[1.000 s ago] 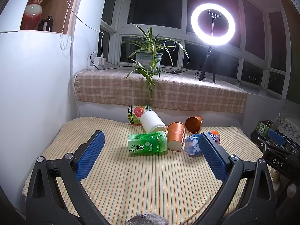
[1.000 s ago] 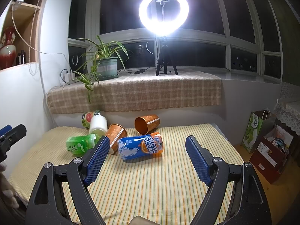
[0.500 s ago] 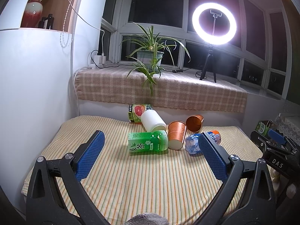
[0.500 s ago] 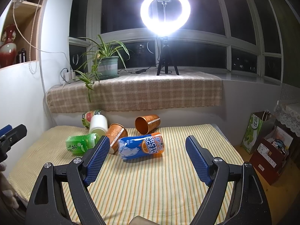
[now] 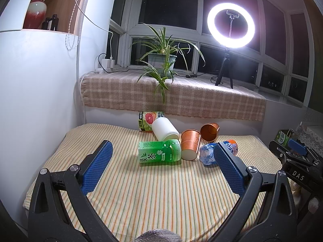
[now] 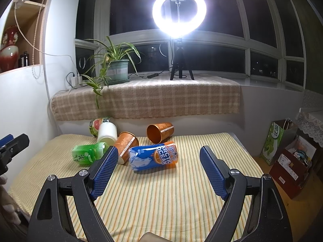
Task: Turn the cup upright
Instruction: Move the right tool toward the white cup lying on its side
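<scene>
**Both tongs wide open, six cups down on the striped table**

The left gripper point(image 5: 161, 168) hangs over the near half of the table, blue pads spread wide and nothing between them. The right gripper point(image 6: 158, 170) does the same, spread apart and empty above the near edge of the striped cloth point(image 6: 161, 201).

Out past the fingertips, a cluster lies toward the far edge of the table point(image 5: 151, 197). Nearest the left tongs, the green tea cup point(image 5: 159, 153) lies on its side. Touching its right end, a copper cup point(image 5: 190, 145) lies tipped over, pale end toward the camera. Just right of that, the blue and orange Arctic Ocean cup point(image 6: 153, 157) lies on its side, right in line with the right tongs. Behind the green one, a white cup point(image 5: 165, 129) lies tilted, and behind that a grapefruit-printed cup point(image 5: 148, 120) sits against the far edge. A second copper cup point(image 6: 159, 132) lies on its side toward the far edge, its open mouth facing the near left.

Beyond the table, a checked cloth point(image 6: 161, 98) covers the sill, carrying a potted plant point(image 6: 117, 70) and a glowing ring light point(image 6: 179, 13).
</scene>
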{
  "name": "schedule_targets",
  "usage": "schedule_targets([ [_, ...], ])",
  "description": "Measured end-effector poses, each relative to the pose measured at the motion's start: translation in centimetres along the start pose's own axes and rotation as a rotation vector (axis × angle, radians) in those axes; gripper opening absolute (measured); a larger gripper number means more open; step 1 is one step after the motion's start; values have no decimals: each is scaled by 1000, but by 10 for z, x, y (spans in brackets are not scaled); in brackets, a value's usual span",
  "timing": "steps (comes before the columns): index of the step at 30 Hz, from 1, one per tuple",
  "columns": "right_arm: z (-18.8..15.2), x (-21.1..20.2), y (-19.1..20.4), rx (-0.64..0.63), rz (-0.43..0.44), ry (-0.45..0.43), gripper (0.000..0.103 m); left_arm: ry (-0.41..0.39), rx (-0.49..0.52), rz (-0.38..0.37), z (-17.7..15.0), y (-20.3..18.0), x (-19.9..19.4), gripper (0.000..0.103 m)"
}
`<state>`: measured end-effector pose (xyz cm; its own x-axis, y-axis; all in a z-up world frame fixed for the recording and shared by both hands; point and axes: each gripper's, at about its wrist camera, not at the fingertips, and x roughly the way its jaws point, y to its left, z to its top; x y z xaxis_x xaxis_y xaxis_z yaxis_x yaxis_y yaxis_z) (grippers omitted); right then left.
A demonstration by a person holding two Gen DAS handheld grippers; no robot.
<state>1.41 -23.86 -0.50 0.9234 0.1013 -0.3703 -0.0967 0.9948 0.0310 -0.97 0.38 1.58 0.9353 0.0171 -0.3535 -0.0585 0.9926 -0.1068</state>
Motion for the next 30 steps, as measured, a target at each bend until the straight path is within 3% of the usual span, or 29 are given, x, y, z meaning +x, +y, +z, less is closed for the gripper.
schedule_targets([
  [6,1,4,3,-5,22,9,83,3,-1,5,0,1,1,102],
  [14,15,35,17,-14,151,75,83,24,2,31,-12,13,3,102],
  [30,47,165,58,-25,389,406,83,100,-61,101,-29,60,5,102],
])
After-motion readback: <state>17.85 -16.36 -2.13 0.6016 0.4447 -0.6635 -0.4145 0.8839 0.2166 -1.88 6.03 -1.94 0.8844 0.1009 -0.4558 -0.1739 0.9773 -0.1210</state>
